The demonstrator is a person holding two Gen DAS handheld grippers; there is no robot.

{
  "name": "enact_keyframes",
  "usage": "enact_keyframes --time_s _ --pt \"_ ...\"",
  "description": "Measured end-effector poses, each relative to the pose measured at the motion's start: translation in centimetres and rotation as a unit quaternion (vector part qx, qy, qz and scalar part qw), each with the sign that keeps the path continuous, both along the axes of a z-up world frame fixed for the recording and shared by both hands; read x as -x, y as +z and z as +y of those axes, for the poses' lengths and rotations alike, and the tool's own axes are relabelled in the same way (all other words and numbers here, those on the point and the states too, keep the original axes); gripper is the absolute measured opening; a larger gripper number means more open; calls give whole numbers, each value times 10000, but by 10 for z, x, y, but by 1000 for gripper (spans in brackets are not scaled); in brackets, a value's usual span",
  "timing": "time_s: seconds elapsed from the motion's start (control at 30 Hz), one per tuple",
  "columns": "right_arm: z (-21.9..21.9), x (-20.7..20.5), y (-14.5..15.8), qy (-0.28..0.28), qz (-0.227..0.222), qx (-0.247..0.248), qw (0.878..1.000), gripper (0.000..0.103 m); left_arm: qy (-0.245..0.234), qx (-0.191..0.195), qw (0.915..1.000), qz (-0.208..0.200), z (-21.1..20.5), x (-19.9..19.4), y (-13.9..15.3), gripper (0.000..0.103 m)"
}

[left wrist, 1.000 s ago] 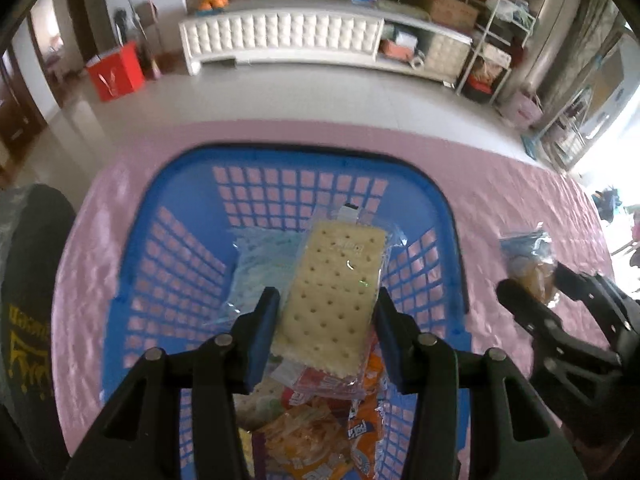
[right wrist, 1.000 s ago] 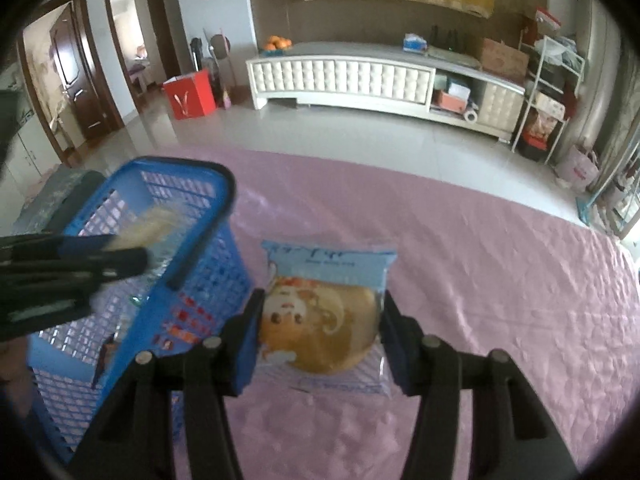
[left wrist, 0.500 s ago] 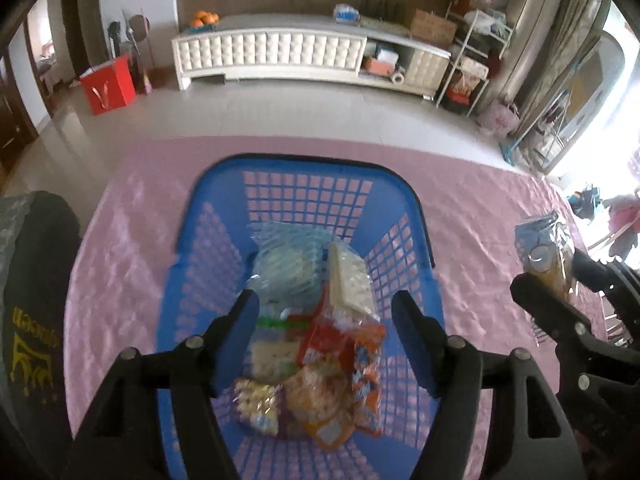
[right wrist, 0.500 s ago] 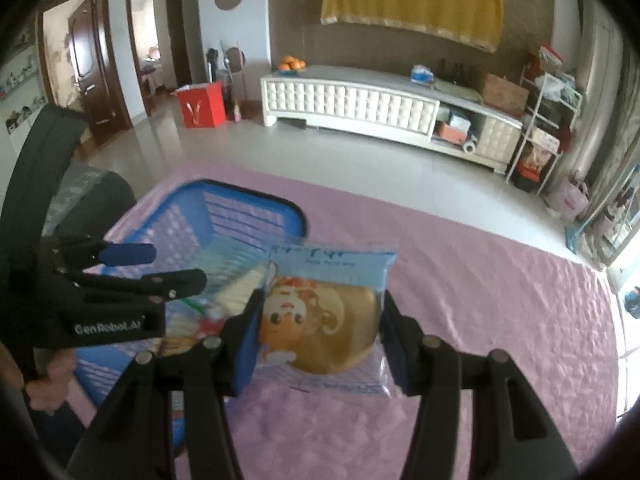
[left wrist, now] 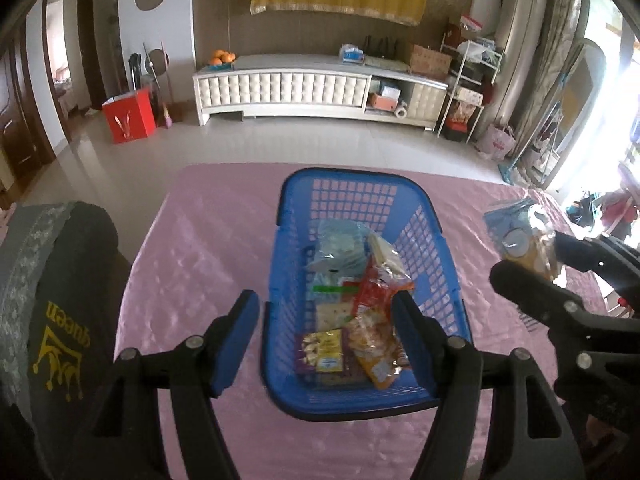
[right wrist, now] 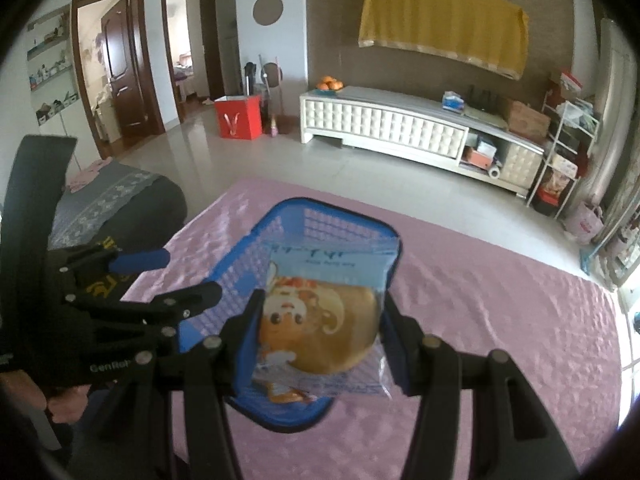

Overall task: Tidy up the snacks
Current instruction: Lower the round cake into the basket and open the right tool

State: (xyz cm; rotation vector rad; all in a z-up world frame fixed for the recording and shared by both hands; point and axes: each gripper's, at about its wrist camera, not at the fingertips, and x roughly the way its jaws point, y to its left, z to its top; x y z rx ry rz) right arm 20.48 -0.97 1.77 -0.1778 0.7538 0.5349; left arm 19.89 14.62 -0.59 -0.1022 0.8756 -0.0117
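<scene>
A blue mesh basket (left wrist: pixel 352 178) stands on the pink tablecloth (left wrist: pixel 200 240), with several snack packets inside, a cracker packet (left wrist: pixel 382 250) on top. My left gripper (left wrist: pixel 324 304) hovers above the basket's near end, open, with nothing between its fingers. To its right, my right gripper (left wrist: pixel 540 258) is shut on a clear bun packet (left wrist: pixel 520 236). In the right wrist view that bun packet (right wrist: pixel 320 332), with a cartoon print, is pinched between the pads of the right gripper (right wrist: pixel 320 312), high over the basket (right wrist: pixel 332 208). The left gripper (right wrist: pixel 188 276) shows at the left.
A dark chair back with a grey "queen" cover (left wrist: pixel 52 300) stands at the table's left edge. A hand (right wrist: pixel 68 404) holds the left gripper's handle. Bare pink cloth (right wrist: pixel 500 320) stretches right of the basket. A white cabinet (left wrist: pixel 300 88) stands across the floor.
The left gripper let go of the cracker packet, which now lies in the basket, then opened, rose and drew back. The right gripper rose and carried the bun packet over the basket.
</scene>
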Motion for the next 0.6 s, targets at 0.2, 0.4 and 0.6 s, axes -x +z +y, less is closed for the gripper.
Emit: enact_keyframes --time_s 0.2,0.4,0.6 --pt "24 -12 -7 -62 -64 320 9994 58 88 113 9999 -81 24 -9 -11 75" --pt "40 -44 -27 4 216 399 9990 58 165 -39 9999 -33 41 -30 -24 92" --pt "64 -66 -57 183 617 553 9964 58 222 -280 9993 133 53 -39 -42 94"
